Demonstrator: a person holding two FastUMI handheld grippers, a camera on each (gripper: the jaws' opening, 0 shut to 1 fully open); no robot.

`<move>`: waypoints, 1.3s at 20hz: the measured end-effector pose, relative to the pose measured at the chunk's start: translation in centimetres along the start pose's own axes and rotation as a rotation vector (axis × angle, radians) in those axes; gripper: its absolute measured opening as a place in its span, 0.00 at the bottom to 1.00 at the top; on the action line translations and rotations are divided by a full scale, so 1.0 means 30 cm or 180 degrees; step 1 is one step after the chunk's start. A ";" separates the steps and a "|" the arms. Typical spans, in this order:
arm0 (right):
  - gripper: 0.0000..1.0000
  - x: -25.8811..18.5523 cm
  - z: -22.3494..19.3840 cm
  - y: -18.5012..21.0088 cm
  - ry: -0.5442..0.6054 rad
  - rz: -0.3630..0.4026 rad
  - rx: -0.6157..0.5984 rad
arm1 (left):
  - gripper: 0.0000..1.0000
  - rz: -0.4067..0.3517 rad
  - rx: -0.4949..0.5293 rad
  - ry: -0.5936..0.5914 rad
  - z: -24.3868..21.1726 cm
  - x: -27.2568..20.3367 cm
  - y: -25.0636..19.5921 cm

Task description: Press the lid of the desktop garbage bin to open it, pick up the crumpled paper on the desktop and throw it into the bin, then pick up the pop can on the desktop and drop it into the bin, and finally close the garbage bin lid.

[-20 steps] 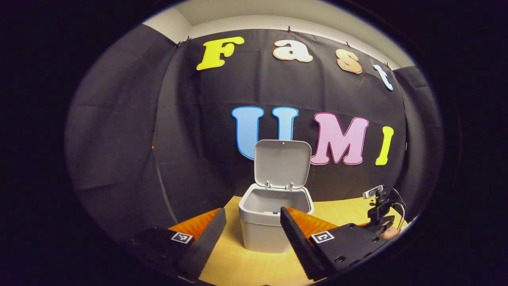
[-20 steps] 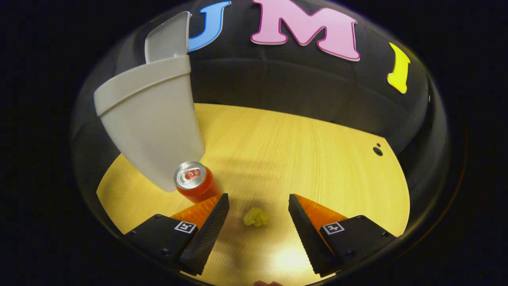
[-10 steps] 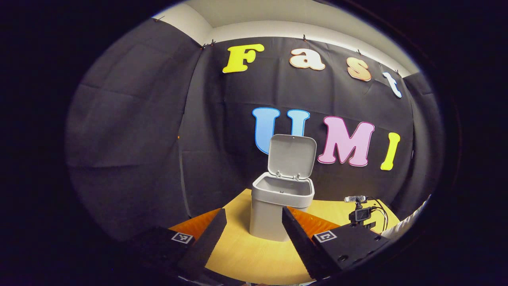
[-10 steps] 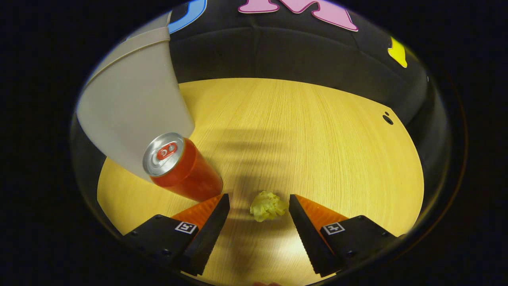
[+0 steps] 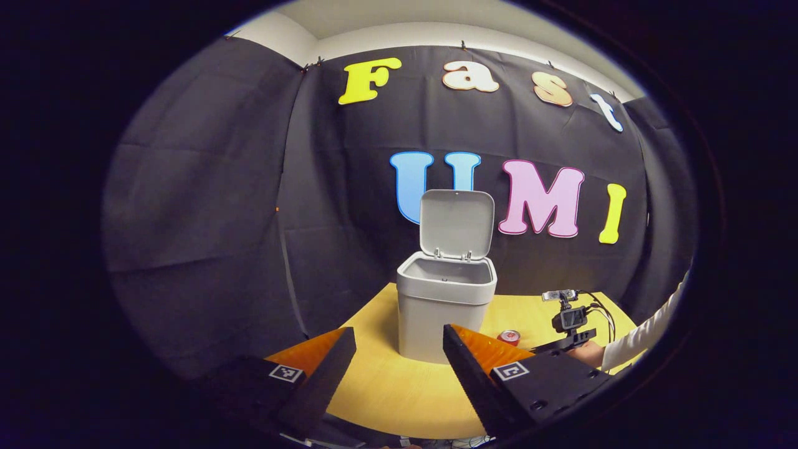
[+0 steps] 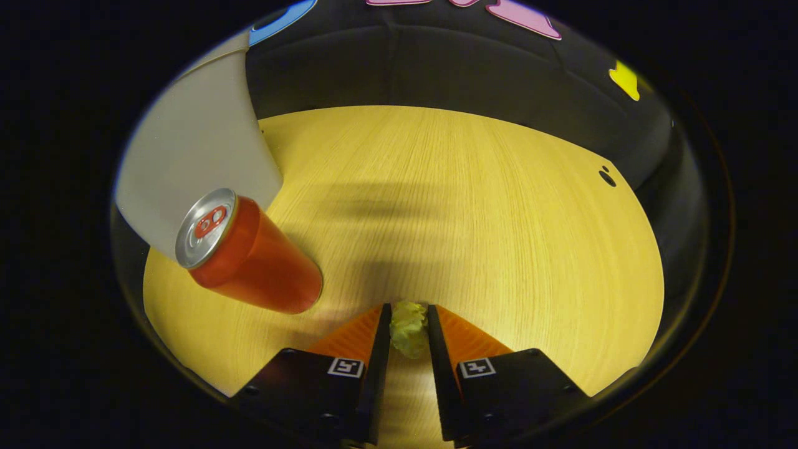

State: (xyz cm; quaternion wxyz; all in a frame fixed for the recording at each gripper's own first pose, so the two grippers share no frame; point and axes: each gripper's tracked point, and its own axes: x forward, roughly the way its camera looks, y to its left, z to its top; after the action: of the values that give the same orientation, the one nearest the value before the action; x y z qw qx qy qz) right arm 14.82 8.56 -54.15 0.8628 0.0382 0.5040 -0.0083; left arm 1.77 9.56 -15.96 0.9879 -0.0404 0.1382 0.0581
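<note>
Right gripper [image 6: 408,324]: my fingers clamp the crumpled paper [image 6: 408,327] on the desktop [image 6: 474,206] | pop can [image 6: 249,259] upright just left | bin [image 5: 446,305] beyond, lid [image 5: 457,223] raised | left gripper [image 5: 399,362]: spread wide, empty, held back near the desk's edge.

Staged recording booth, prob. a lab, not a home. Black cloth [image 5: 206,206] hangs as backdrop behind and to both sides of the bin [image 5: 446,308], clipped up just under a pale wall strip and ceiling. Bin stands on a round light-wood table [image 6: 474,206]. Small camera on a stand w/ cables [image 5: 568,318] sits right of the bin.
</note>
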 end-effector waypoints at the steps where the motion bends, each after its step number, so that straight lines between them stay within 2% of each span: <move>1: 0.40 -0.014 -0.003 -0.002 -0.0005 0.0003 -0.0018 | 0.95 -0.0013 -0.0005 -0.0005 -0.004 0.004 -0.002; 2: 0.34 -0.039 0.004 0.006 -0.0038 0.0060 0.0011 | 0.95 -0.0033 -0.0007 0.0001 -0.006 0.003 -0.008; 4: 0.34 -0.115 0.076 0.035 -0.0308 0.0239 0.0057 | 0.95 -0.0064 -0.0006 -0.0018 -0.015 -0.003 -0.020; 5: 0.48 -0.172 0.126 0.043 -0.0467 0.0324 0.0028 | 0.95 -0.0084 -0.0011 -0.0022 -0.023 0.000 -0.025; 6: 0.33 -0.237 0.183 0.051 -0.0649 0.0402 -0.0035 | 0.95 -0.0104 -0.0033 -0.0037 -0.026 0.003 -0.034; 10: 0.33 -0.555 0.503 0.129 -0.1530 0.0775 -0.0177 | 0.95 -0.0202 -0.0175 -0.0099 -0.044 0.022 -0.078; 13: 0.33 -0.786 0.762 0.272 -0.2107 0.1108 -0.0454 | 0.95 -0.0206 -0.0217 -0.0174 -0.038 0.033 -0.085; 15: 0.33 -0.891 0.851 0.397 -0.2358 0.1360 -0.0650 | 0.95 -0.0177 -0.0246 -0.0203 -0.025 0.029 -0.086; 18: 0.33 -0.896 0.915 0.587 -0.2284 0.1606 -0.0805 | 0.95 -0.0094 -0.0251 -0.0205 -0.032 0.002 -0.072; 20: 0.33 -0.796 0.895 0.667 -0.2093 0.1586 -0.0910 | 0.95 -0.0034 -0.0215 -0.0194 -0.041 -0.011 -0.065; 23: 0.33 -0.696 0.880 0.710 -0.1942 0.1524 -0.1076 | 0.95 0.0028 -0.0198 -0.0192 -0.039 -0.033 -0.060; 25: 0.43 -0.653 0.860 0.722 -0.1873 0.1497 -0.1212 | 0.94 0.0044 -0.0241 -0.0185 -0.047 -0.038 -0.059; 26: 0.44 -0.639 0.853 0.719 -0.1828 0.1484 -0.1254 | 0.94 0.0041 -0.0259 -0.0167 -0.055 -0.038 -0.067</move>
State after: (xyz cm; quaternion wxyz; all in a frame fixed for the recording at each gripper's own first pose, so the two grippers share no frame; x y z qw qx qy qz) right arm 28.79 27.69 -23.72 0.9379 -0.0183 0.2128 0.2734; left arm 0.49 7.30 -17.08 0.9883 -0.0780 0.1101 0.0711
